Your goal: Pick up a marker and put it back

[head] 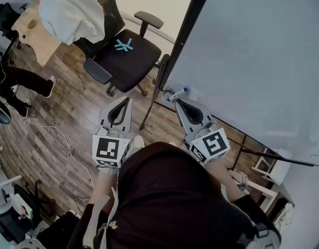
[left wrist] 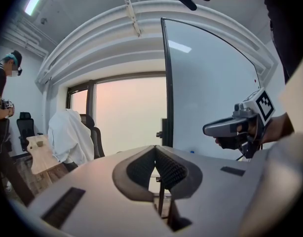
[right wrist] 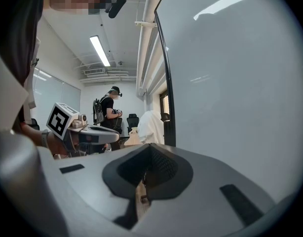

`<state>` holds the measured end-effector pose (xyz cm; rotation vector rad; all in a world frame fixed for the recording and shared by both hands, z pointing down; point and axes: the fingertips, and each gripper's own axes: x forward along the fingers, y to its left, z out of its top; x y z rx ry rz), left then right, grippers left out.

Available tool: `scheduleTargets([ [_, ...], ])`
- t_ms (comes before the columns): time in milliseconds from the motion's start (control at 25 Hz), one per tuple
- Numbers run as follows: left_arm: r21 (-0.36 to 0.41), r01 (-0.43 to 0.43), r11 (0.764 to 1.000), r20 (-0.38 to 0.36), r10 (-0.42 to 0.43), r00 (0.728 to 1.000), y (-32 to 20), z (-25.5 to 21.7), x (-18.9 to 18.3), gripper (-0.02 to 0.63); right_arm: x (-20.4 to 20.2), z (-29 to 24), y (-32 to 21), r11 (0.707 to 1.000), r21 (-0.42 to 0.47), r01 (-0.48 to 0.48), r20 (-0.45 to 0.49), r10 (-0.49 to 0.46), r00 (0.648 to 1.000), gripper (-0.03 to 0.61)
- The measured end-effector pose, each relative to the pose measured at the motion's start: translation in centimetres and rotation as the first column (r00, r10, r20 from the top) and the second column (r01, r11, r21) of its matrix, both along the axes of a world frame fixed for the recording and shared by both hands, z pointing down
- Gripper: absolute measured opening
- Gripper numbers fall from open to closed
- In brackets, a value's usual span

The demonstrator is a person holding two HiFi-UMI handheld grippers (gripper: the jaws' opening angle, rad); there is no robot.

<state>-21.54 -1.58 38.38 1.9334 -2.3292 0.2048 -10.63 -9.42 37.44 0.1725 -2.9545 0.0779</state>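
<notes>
View from above, read left to right. Well off to the left of the left tongs (head: pixel 124 104): a bystander's legs (head: pixel 27 82) on wood-plank floor (head: pixel 71 134), near a pale wooden table (head: pixel 37 32). Ahead of the left tongs and slightly left: a black office chair (head: pixel 133 66), draped over its back with a white cloth (head: pixel 71 12), and with a small light-blue object (head: pixel 123 45) on the seat. Left tongs: shut tip to tip, nothing gripped. Just to the right, side by side but apart: right tongs (head: pixel 181 105), likewise closed and empty, pointed at the lower left corner of a large whiteboard (head: pixel 253 51). Just ahead of the right tongs' tips: a white marker (head: pixel 176 95) with a blue cap, lying along the board's bottom edge, ungripped; too close to tell whether touching or apart. To the right of the right tongs: blank whiteboard surface filling the rest of the view. Behind both tongs, nearest the camera: the wearer's dark top (head: pixel 170 191).
</notes>
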Motion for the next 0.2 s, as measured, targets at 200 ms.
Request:
scheduleTargets([
  [200, -0.006, 0.001, 1.000, -0.006, -0.001, 1.000, 0.62, -0.02, 0.50, 0.008, 0.65, -0.08, 0.58, 1.000, 0.000, -0.007, -0.005, 0.007, 1.000, 0.014],
])
